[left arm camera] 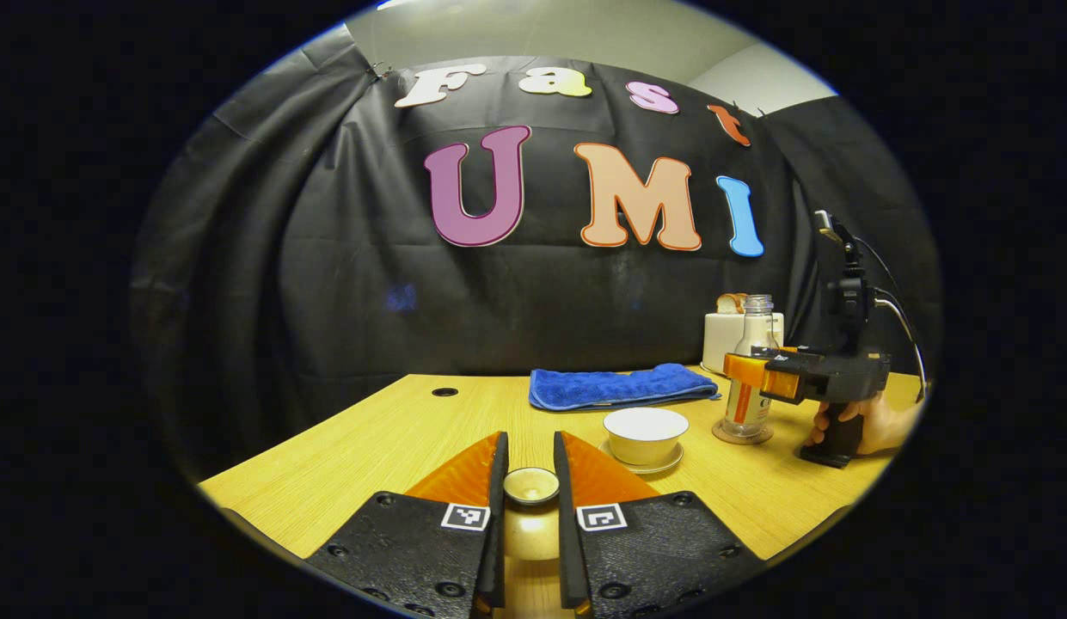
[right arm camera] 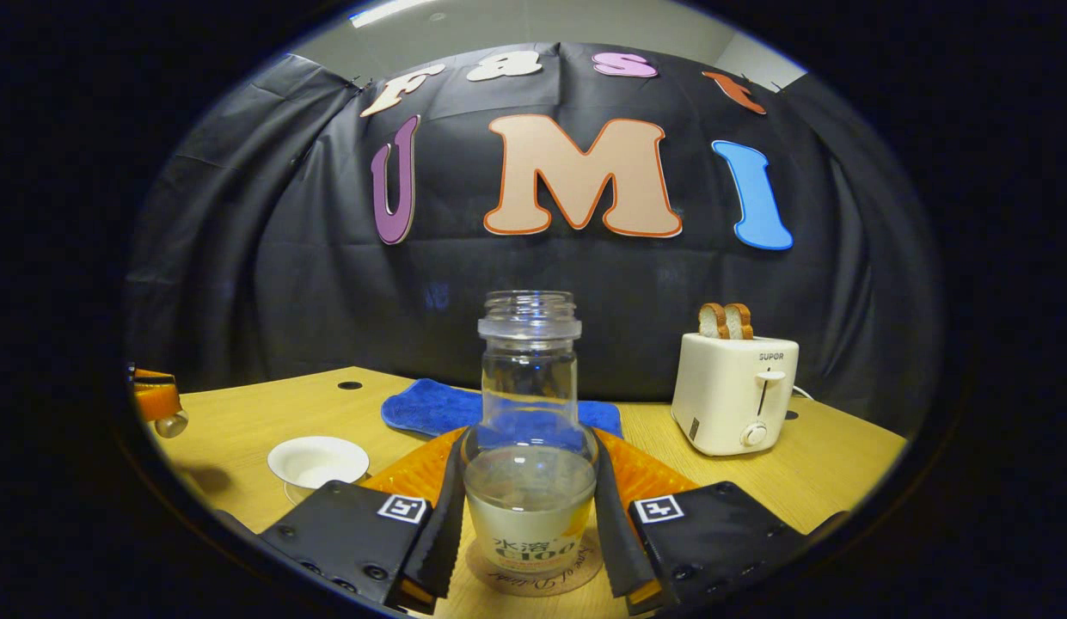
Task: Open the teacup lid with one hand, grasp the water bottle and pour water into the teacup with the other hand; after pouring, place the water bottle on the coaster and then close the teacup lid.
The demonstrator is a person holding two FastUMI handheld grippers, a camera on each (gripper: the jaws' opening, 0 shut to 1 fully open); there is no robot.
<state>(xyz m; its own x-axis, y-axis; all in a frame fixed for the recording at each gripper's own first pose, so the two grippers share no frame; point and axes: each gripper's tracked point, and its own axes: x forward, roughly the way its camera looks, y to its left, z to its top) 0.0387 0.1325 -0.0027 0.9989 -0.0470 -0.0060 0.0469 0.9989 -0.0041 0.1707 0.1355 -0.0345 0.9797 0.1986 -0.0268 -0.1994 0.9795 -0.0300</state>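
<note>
Jaws of the left gripper nearly closed, pinching the teacup lid between both fingers — lid lifted off, held above the tabletop with its knob toward the camera. Jaws of the right gripper spread to bottle width, both fingers pressed against the sides of the water bottle.

Water bottle: clear glass, cap off, mouth open, upright. Some water in the lower part, level just under the shoulder; upper neck empty. Base resting on the round coaster, seen under it in the right gripper view. From the left gripper view, same bottle standing on the coaster at the right, with the right gripper around its middle.

Teacup: white, uncovered, sitting on its saucer just left of the coaster. Inside pale; cannot tell from either view whether any water lies in it. In the right gripper view the teacup sits low at the left, near the gripper's left finger.

Right gripper held level, fingers pointing across the tabletop toward the bottle, a hand wrapped round its black grip from below. Left gripper also roughly level, aimed at the back wall, teacup ahead and to its right.

Behind: folded blue cloth lying flat at the back of the tabletop; white toaster with two slices of bread standing in its slots — right of the bottle, well apart.
</note>
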